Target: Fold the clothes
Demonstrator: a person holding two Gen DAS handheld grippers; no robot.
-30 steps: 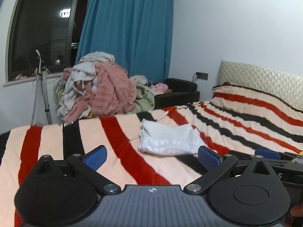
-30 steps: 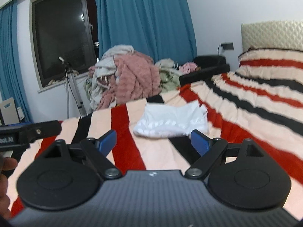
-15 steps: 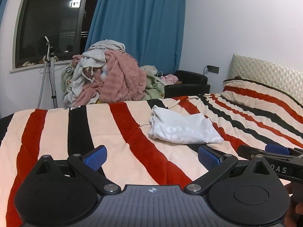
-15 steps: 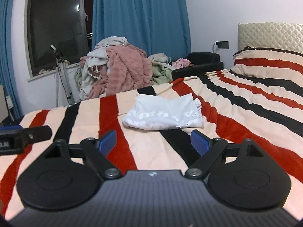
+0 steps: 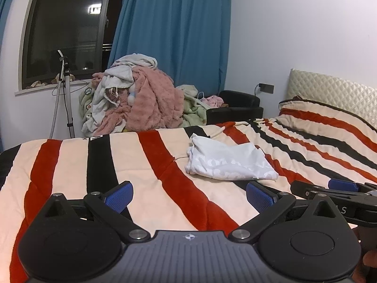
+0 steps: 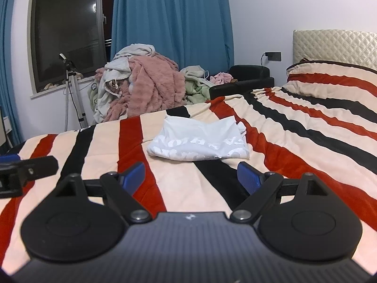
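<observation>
Folded white garment with pale lettering, lying flat on striped bed blanket, well ahead of both claws. Left claw and right claw wide open, empty, hovering low over blanket. Beyond bed edge: heaped laundry, black armchair, blue curtain, dark window, quilted headboard.

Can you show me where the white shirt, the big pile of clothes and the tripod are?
white shirt (image 6: 198, 145): right wrist view, middle of its printed front.
pile of clothes (image 5: 150, 101): left wrist view, the pink fluffy part.
tripod (image 5: 67, 99): left wrist view, its upright leg.
</observation>
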